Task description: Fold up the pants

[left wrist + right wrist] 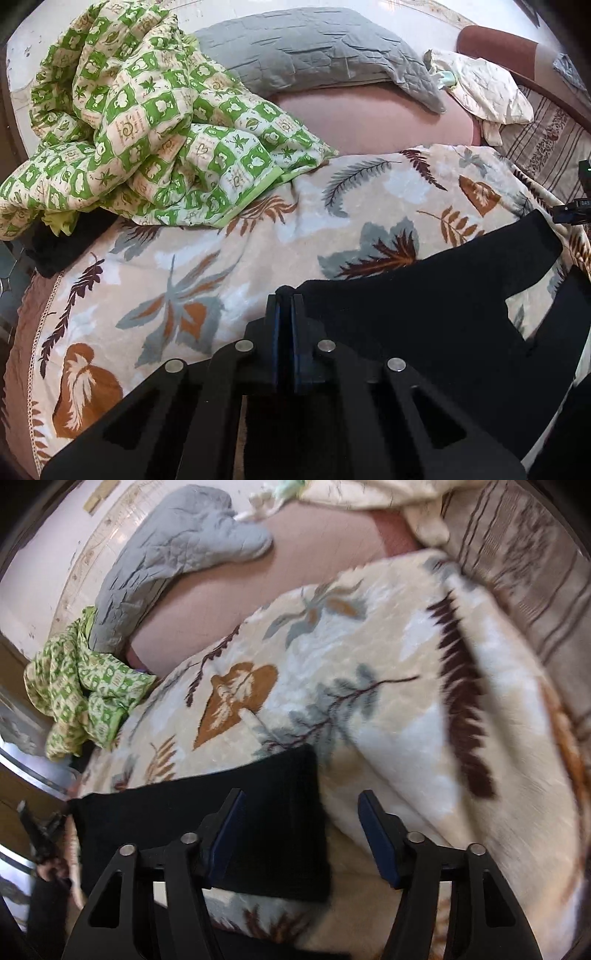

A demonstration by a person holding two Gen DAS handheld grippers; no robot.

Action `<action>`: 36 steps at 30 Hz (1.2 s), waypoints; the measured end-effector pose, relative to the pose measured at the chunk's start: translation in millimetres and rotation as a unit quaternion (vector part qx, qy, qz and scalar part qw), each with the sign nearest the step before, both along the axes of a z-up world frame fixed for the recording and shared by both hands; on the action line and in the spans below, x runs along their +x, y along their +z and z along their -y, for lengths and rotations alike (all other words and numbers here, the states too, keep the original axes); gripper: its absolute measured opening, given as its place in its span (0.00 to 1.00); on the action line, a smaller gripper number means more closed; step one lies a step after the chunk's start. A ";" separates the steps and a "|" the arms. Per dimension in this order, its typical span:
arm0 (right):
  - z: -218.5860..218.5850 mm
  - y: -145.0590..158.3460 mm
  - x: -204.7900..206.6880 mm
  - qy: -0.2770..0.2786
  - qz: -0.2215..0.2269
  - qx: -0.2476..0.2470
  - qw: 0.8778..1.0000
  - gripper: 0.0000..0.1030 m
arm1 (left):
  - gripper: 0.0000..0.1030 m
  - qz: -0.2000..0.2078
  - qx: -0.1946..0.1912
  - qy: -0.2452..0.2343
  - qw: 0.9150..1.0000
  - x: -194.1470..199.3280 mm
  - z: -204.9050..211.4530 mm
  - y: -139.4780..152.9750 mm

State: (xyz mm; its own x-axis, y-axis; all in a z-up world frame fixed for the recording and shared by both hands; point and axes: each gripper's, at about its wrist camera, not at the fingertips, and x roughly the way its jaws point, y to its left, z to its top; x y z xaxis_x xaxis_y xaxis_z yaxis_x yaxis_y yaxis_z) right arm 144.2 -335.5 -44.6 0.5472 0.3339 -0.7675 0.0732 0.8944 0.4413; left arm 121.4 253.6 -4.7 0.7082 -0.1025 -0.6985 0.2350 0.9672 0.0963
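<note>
Black pants [424, 314] lie spread on a leaf-patterned blanket [221, 258]. In the left wrist view my left gripper [286, 297] is shut on a corner of the black fabric, which bunches up between its blue pads. In the right wrist view one end of the pants [184, 812] lies flat on the blanket [369, 664]. My right gripper [301, 799] stands open just above that end. Its left finger [229, 819] is over the black cloth and its right finger [376, 823] is over the blanket. Nothing is pinched between them.
A crumpled green checked quilt [129, 129] lies at the blanket's far left [85, 698]. A grey quilted pillow [314, 55] rests on the pink sheet behind [177, 546]. A cream cloth [487, 88] and striped bedding [517, 572] lie at the far right.
</note>
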 end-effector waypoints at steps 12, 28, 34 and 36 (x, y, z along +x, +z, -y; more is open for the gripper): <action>-3.0 -27.7 47.4 -0.013 -0.024 0.007 1.000 0.29 | 0.03 -0.003 -0.015 0.035 0.999 -2.8 -3.7 4.8; -39.3 35.2 -77.6 0.147 0.107 -0.082 0.980 0.04 | 0.03 0.068 0.017 -0.002 0.998 -84.7 1.7 18.8; -65.9 23.9 -151.0 0.243 0.082 -0.142 0.956 0.04 | 0.03 0.060 0.027 -0.008 0.998 -159.7 -17.8 -10.1; -63.4 13.7 -167.7 0.253 0.065 -0.159 0.952 0.04 | 0.03 0.042 0.005 0.011 0.999 -177.1 -33.4 -25.8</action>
